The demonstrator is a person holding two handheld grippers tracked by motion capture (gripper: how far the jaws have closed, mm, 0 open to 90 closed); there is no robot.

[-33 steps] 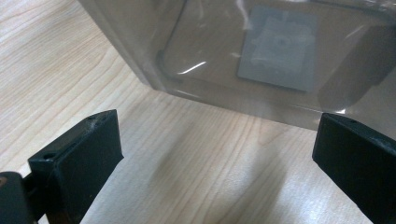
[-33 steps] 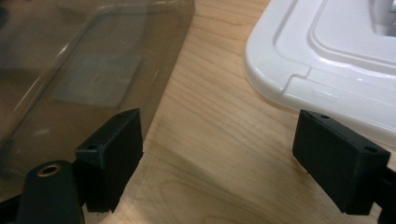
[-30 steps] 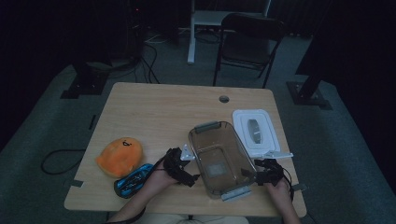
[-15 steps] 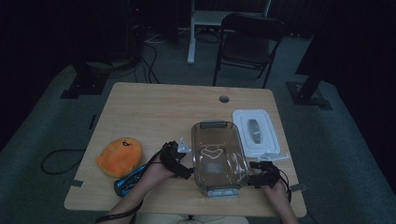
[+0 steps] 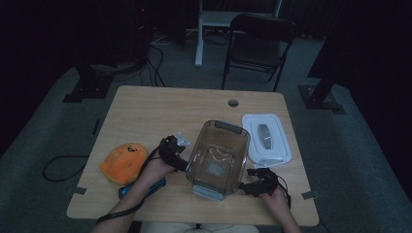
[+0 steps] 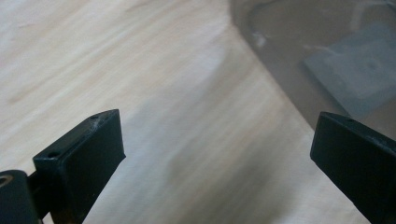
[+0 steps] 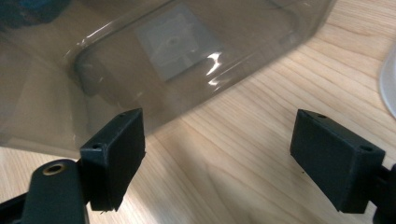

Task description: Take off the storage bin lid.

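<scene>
A clear plastic container (image 5: 218,158) with grey end handles rests on the wooden table (image 5: 145,111), near the front edge. My left gripper (image 5: 180,162) stands open just left of the container, whose wall (image 6: 327,56) shows at the top right of the left gripper view. On the container's right, near its front corner, my right gripper (image 5: 248,185) is open. The container's clear side (image 7: 187,51) lies above the jaws in the right gripper view. Nothing sits between either pair of jaws.
A white lid (image 5: 267,137) with a grey tab lies right of the container. An orange plush (image 5: 124,162) and a blue object (image 5: 143,188) sit at the front left. A cable hole (image 5: 233,103) is at the back; a folding chair (image 5: 260,43) stands behind.
The container has turned and shifted a little on the table between my two grippers. Both hands moved with it and now stand beside it.
</scene>
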